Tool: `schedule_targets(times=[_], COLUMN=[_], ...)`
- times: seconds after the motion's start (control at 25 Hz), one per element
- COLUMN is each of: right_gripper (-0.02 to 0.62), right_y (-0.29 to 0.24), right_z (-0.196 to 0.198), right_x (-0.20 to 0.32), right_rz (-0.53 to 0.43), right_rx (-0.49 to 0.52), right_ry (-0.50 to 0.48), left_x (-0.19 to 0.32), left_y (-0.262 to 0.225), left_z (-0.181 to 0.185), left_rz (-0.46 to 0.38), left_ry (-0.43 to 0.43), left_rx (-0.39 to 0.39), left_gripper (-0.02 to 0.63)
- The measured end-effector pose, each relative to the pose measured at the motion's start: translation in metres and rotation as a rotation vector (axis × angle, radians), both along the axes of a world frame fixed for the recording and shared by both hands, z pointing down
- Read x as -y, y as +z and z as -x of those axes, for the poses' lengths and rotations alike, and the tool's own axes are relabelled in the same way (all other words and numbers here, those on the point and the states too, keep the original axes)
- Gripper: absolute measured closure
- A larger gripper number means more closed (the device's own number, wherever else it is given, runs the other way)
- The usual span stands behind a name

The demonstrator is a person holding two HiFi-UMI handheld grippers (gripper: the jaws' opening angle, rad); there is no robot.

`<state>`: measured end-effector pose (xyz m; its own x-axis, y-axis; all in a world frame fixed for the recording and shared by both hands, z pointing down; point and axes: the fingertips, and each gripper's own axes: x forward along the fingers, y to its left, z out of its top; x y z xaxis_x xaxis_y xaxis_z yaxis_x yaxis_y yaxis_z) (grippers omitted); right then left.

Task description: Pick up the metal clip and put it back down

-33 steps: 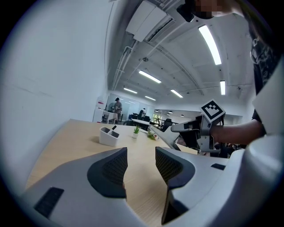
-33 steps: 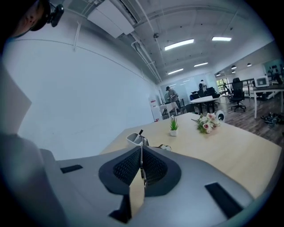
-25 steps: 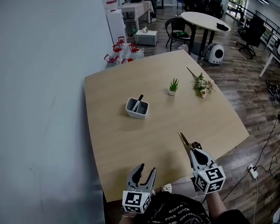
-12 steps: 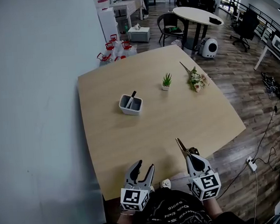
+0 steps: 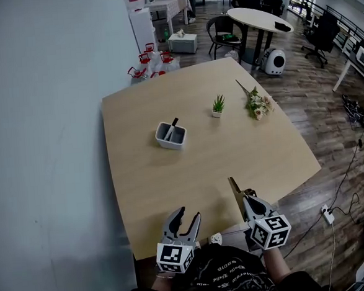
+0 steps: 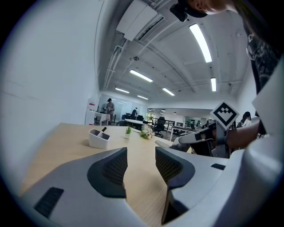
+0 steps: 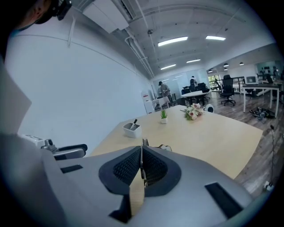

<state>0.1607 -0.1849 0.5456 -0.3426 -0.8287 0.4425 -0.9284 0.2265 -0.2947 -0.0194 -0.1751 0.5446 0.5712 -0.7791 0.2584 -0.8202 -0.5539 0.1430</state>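
While the right gripper (image 5: 247,197) keeps its jaws clenched on the metal clip (image 5: 236,186), which juts ahead of them, the left gripper (image 5: 189,216) stands released and empty. The carry looks to be under way; next comes lowering it onto the table (image 5: 171,173) ahead and letting go.

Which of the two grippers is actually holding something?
The right gripper: its jaws pinch a metal clip, while the left gripper is open and empty.
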Motion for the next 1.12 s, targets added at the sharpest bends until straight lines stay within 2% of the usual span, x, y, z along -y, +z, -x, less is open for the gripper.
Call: schedule_targets(times=[0.16, 0.8, 1.12], right_gripper=[0.575, 0.577, 0.577], right_y=[0.008, 0.070, 0.098], right_z=[-0.014, -0.063, -0.066], right_x=[0.027, 0.152, 0.190], right_rz=[0.035, 0.169, 0.225], right_rx=[0.091, 0.298, 0.415], right_ry=[0.031, 0.145, 0.155], left_x=[0.004, 0.041, 0.056], left_y=[0.003, 0.013, 0.016], left_z=[0.000, -0.007, -0.011], left_rz=[0.010, 0.069, 0.085], left_ry=[-0.011, -0.076, -0.098], left_rx=[0.002, -0.001, 0.021], left_gripper=[0.403, 0.403, 0.404])
